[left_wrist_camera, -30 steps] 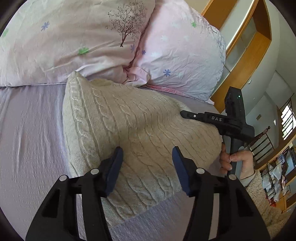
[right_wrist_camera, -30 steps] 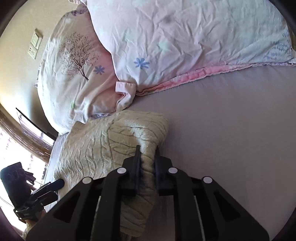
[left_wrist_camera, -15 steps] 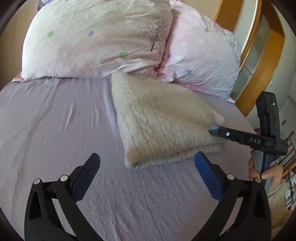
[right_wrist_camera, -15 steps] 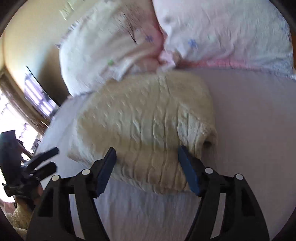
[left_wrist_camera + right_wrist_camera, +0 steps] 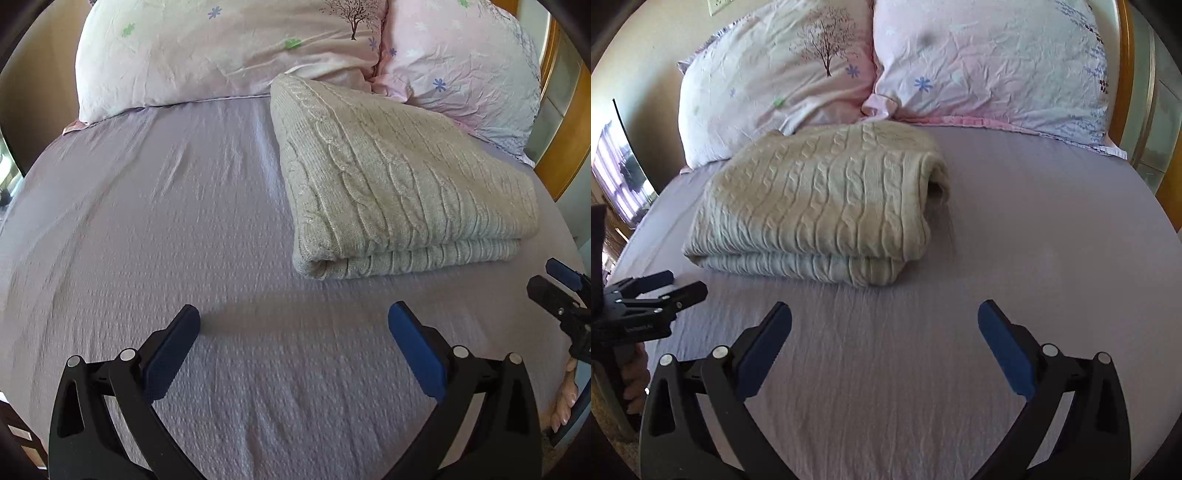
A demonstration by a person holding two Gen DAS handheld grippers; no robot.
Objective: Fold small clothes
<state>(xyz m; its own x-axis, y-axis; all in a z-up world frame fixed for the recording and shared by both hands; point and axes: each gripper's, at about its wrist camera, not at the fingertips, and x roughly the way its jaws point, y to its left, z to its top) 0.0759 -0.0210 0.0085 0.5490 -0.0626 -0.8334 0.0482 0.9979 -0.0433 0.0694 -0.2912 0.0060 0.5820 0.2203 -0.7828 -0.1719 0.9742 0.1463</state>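
Observation:
A cream cable-knit sweater [image 5: 399, 184] lies folded in a thick rectangle on the lilac bed sheet [image 5: 166, 221], its far end against the pillows. It also shows in the right wrist view [image 5: 820, 206]. My left gripper [image 5: 294, 332] is open and empty, held over the sheet in front of the sweater and apart from it. My right gripper [image 5: 884, 332] is open and empty too, in front of the sweater's near edge. Each gripper shows at the edge of the other's view: the right one [image 5: 561, 291], the left one [image 5: 653, 291].
Two pink floral pillows [image 5: 229, 51] [image 5: 465, 62] lean at the head of the bed. A wooden bed frame [image 5: 565, 147] runs along the right side. A window [image 5: 620, 177] is at the far left. Bare sheet lies left of the sweater.
My right gripper let go of the sweater's corner and opened. Both grippers drew back from the sweater toward the foot of the bed, and the left one opened wider. The sweater stays folded.

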